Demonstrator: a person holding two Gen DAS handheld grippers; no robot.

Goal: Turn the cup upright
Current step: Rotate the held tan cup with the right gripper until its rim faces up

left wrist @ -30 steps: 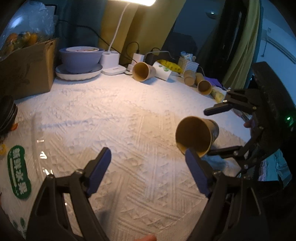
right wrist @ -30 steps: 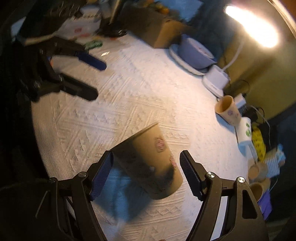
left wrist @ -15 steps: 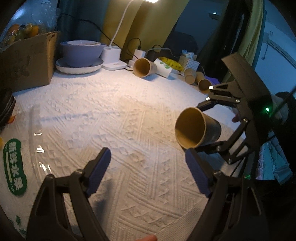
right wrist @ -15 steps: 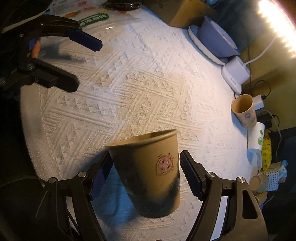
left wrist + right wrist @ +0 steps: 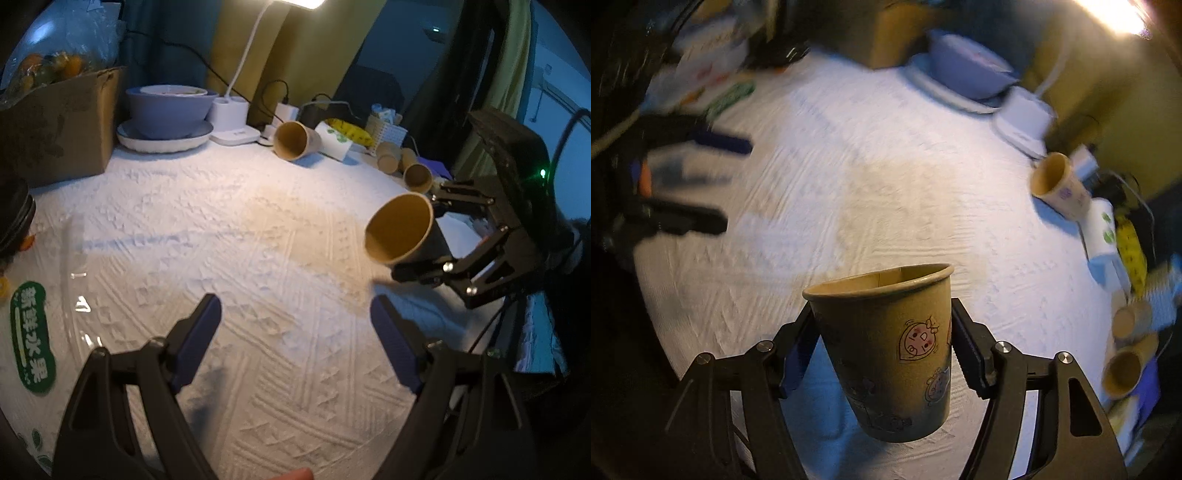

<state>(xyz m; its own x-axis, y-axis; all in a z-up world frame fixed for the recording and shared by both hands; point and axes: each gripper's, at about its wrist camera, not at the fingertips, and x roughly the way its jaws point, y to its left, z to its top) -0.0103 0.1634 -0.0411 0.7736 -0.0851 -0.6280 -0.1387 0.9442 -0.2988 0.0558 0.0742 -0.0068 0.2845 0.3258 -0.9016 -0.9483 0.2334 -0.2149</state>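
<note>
- Two tongs are in view; the right tongs [image 5: 882,347] are clamped on the cup [image 5: 886,350], a pad [image 5: 967,354] pressing each side of its wall.
- Seen from the right wrist, the cup is brown paper with a rolled rim, mouth up and leaning slightly, base just above or on the cloth [image 5: 849,184]; I cannot tell which.
- Small cartoon prints show on its side: a round face with red cheeks and a smaller figure below it.
- From the left wrist, the cup [image 5: 400,230] is at the right of the cloth [image 5: 221,240], its tan inside facing the camera, gripped by the right tongs [image 5: 439,236].
- Left tongs [image 5: 295,332] are spread wide with nothing between the blue pads [image 5: 199,332], above the cloth and well apart from the cup.
- Spare cups [image 5: 293,140] lie on their sides near the far edge, by a bowl [image 5: 170,109] on a plate [image 5: 162,142] and a box [image 5: 55,122].
</note>
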